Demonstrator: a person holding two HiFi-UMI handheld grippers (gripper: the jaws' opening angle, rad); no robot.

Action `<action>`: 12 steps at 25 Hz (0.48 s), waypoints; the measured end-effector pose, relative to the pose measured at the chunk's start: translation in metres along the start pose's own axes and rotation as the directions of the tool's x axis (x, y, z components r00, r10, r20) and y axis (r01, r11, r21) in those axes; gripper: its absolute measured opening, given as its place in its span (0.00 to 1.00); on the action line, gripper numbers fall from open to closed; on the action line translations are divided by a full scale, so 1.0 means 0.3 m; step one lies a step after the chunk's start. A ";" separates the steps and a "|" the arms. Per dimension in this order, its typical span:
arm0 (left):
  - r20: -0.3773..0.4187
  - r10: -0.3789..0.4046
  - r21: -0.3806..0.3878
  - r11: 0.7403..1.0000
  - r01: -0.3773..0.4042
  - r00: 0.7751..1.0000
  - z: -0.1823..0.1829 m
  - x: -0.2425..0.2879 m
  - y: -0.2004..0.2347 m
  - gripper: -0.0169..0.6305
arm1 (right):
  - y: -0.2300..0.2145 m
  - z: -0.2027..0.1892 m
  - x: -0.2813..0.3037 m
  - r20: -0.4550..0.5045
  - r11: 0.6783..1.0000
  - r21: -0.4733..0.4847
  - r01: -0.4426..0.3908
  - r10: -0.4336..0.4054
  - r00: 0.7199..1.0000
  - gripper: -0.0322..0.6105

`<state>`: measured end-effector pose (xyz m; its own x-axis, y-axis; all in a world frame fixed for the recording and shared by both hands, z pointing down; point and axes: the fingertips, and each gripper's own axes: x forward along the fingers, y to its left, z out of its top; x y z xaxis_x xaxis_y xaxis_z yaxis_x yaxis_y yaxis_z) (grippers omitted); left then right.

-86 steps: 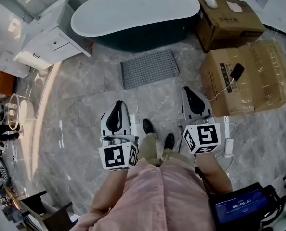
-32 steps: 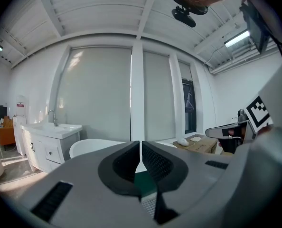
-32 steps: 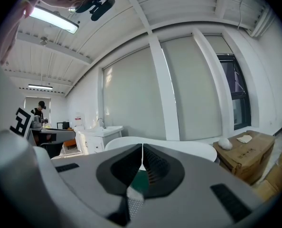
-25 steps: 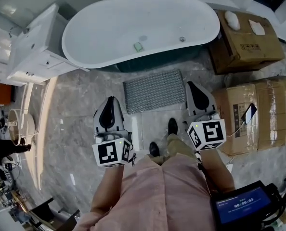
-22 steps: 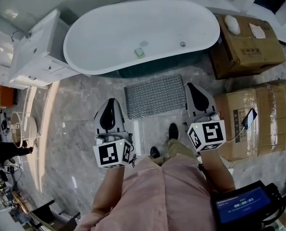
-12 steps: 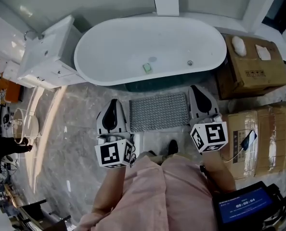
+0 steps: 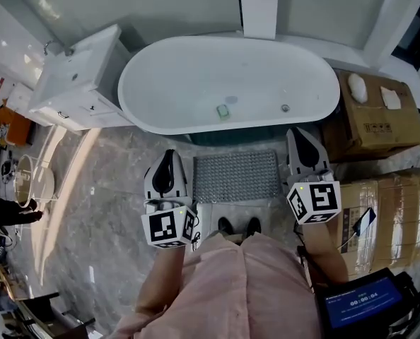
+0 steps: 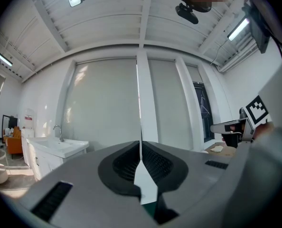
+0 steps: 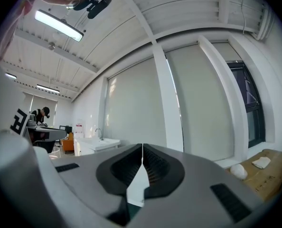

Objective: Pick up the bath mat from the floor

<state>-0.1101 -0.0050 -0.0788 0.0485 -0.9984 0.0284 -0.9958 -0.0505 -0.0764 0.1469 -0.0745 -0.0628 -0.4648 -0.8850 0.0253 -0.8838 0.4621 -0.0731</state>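
Note:
The grey studded bath mat (image 7: 237, 176) lies flat on the marble floor in front of the bathtub, seen only in the head view. My left gripper (image 7: 167, 154) hangs above the floor off the mat's left edge, shut and holding nothing. Off the mat's right edge my right gripper (image 7: 299, 133) is likewise shut and holding nothing. Both point level toward the far wall. In the left gripper view the left gripper (image 8: 141, 148) shows closed pads against the wall and window blinds. The right gripper view shows the same for the right gripper (image 9: 142, 151).
A white bathtub (image 7: 136, 101) with a small green item (image 7: 224, 111) inside stands just beyond the mat. A white vanity (image 7: 83, 76) is at the left. Cardboard boxes (image 7: 380, 115) (image 7: 401, 203) crowd the right. The person's shoes (image 7: 229, 224) stand at the mat's near edge.
The person has stepped up to the mat's near edge. Both grippers have moved forward and a little up, from short of the mat to either side of it, still shut.

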 end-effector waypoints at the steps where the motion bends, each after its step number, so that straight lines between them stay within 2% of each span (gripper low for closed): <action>1: 0.001 -0.013 -0.008 1.000 0.013 1.000 -0.001 0.008 0.010 0.08 | 0.003 0.000 0.013 -0.004 1.000 -0.002 0.003 -0.003 1.000 0.08; 6: -0.012 -0.090 -0.037 0.995 0.089 0.996 -0.042 0.033 0.039 0.08 | 0.026 -0.047 0.057 -0.045 1.000 0.003 0.014 -0.014 0.999 0.08; 12: -0.067 -0.087 -0.051 0.995 0.084 0.994 -0.158 0.087 0.108 0.08 | 0.025 -0.157 0.102 -0.092 0.999 0.009 0.033 -0.032 0.995 0.08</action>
<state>-0.1447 -0.0316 -0.0333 0.1299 -0.9863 0.1013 -0.9909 -0.1328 -0.0224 0.1236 -0.0957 -0.0156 -0.4394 -0.8903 0.1197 -0.8980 0.4324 -0.0807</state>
